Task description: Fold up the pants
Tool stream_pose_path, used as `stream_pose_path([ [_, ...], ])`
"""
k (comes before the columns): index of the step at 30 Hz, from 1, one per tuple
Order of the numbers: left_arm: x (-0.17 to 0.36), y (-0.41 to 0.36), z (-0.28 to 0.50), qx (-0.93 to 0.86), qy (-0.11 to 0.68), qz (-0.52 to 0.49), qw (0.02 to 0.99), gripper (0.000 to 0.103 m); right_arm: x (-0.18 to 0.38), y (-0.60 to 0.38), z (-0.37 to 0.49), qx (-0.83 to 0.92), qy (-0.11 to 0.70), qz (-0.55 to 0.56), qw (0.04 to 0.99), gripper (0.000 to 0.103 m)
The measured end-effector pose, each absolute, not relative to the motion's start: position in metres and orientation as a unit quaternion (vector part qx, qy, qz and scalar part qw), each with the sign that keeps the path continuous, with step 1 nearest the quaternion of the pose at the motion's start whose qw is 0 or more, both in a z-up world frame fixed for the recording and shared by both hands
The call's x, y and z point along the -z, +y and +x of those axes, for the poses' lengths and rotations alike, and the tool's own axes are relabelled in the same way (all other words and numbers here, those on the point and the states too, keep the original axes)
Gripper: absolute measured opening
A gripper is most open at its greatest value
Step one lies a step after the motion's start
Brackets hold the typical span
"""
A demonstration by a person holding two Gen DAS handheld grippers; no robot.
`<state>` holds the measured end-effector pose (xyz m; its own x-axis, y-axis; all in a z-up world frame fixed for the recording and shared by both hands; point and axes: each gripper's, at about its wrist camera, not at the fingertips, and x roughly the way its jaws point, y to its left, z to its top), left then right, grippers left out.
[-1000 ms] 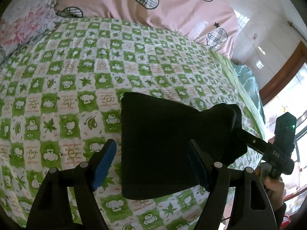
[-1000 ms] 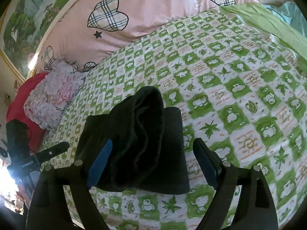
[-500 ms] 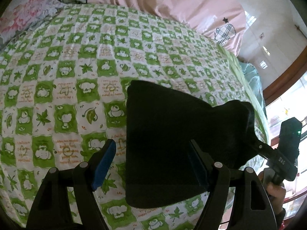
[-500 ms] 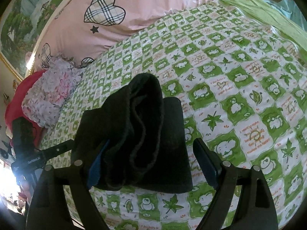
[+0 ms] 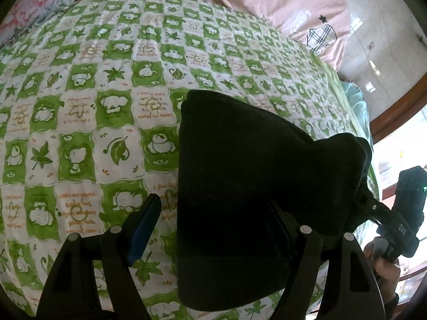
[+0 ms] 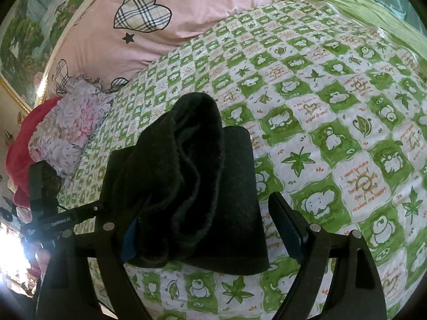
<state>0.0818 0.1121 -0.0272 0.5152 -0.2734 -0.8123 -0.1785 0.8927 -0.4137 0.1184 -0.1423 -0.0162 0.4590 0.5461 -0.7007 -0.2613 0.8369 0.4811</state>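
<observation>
The bed (image 5: 112,85), under a green-and-white checked sheet, fills both views, with a pink quilt (image 6: 186,18) banked along its far side from 11 to 1 o'clock and a floral pillow (image 6: 69,122) at 9 o'clock in the right view. The pants (image 5: 240,165), black and already folded into a compact block, lie on the sheet in the middle of each view, with a rolled, bunched end (image 6: 192,165) riding higher than the flat panel beside it. The step in hand looks like finishing the last fold, and doing it well probably means lowering that raised end squarely onto the flat part, edges matched, then pressing it down so the thick cloth does not spring open. The left gripper (image 5: 213,229) points forward over the pants from 6 o'clock, its jaws spread wide; one blue pad (image 5: 144,226) hangs over bare sheet and the other is lost against the dark cloth, so it seems to grip nothing. The right gripper (image 6: 210,226) also comes in from 6 o'clock with jaws wide apart, the bunched end lying against its left pad, not pinched.
</observation>
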Motion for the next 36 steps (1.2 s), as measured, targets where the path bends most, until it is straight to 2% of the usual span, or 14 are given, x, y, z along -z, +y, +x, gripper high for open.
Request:
stream_pose_path([
  [1,0.028,0.112,0.082,0.031,0.492,-0.232,0.839,0.076,0.017,-0.142,0.118,-0.241,0.462,0.155,0.840,0.086],
  [5,0.035,0.114,0.086,0.049,0.495,-0.248,0.831,0.058,0.020,-0.143,0.118,-0.245,0.464,0.163,0.836,0.086],
  [7,0.037,0.114,0.088,0.051,0.495,-0.252,0.830,0.055,0.021,-0.143,0.117,-0.248,0.464,0.162,0.835,0.085],
  [10,0.037,0.112,0.088,0.050,0.492,-0.247,0.833,0.049,0.021,-0.140,0.115,-0.260,0.461,0.161,0.833,0.076],
  [15,0.034,0.111,0.086,0.050,0.487,-0.247,0.836,0.041,0.025,-0.141,0.117,-0.270,0.458,0.170,0.829,0.072],
  [21,0.024,0.110,0.080,0.044,0.476,-0.252,0.841,0.031,0.019,-0.141,0.112,-0.279,0.447,0.176,0.832,0.051],
  [26,0.006,0.111,0.069,0.048,0.460,-0.250,0.851,0.027,0.004,-0.140,0.108,-0.285,0.433,0.186,0.835,0.045],
  [36,-0.040,0.120,0.051,0.039,0.420,-0.239,0.875,0.026,-0.023,-0.132,0.105,-0.314,0.403,0.200,0.836,0.044],
])
